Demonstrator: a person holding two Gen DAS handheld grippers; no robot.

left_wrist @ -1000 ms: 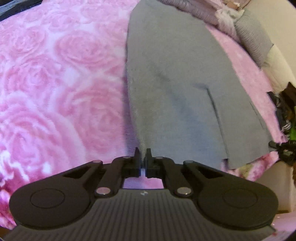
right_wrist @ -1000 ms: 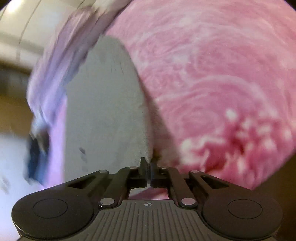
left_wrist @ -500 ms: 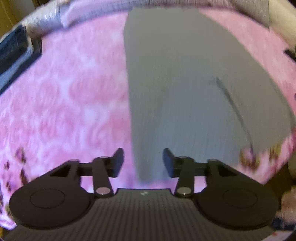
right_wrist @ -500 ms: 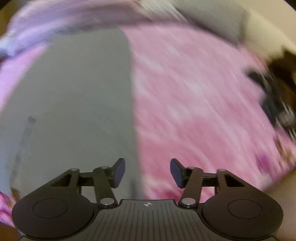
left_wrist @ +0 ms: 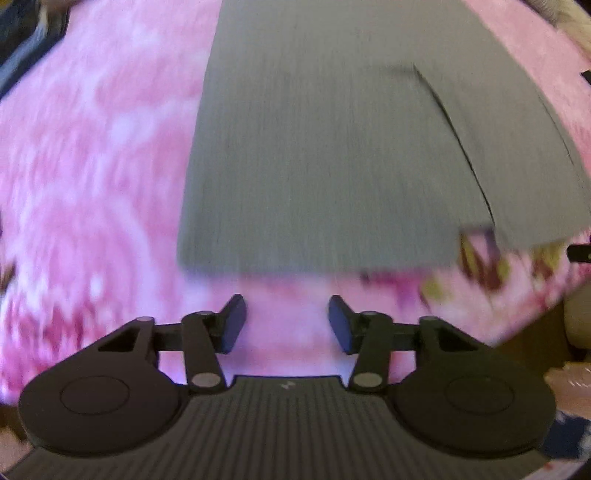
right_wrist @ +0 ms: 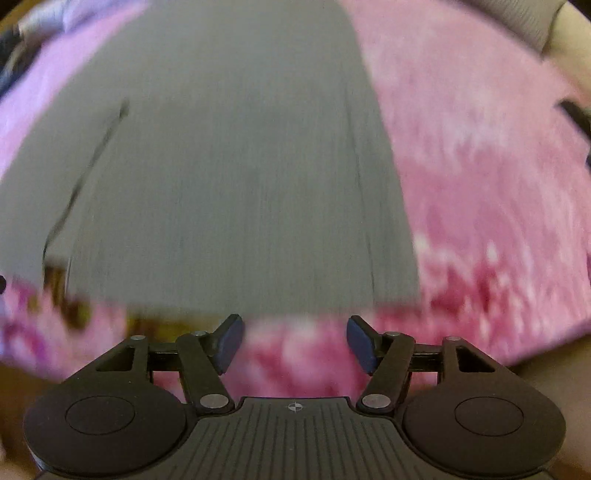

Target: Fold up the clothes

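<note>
A grey garment point(left_wrist: 325, 147) lies flat on the pink rose-patterned blanket point(left_wrist: 92, 166), with a slit or seam running down its right part. My left gripper point(left_wrist: 287, 325) is open just short of the garment's near hem, nothing between its fingers. In the right wrist view the same grey garment point(right_wrist: 229, 166) fills the middle and left. My right gripper point(right_wrist: 294, 341) hangs open near the hem's right part, holding nothing. Both views are blurred by motion.
The pink blanket point(right_wrist: 480, 184) spreads to the right of the garment. Other clothes, lilac and grey point(right_wrist: 517, 18), are heaped at the far edge. A dark object point(left_wrist: 22, 55) lies at the far left of the bed.
Both grippers were shut on the garment's near hem a second ago. They have opened, let it go, and drawn back, so the hem now lies ahead of the fingertips.
</note>
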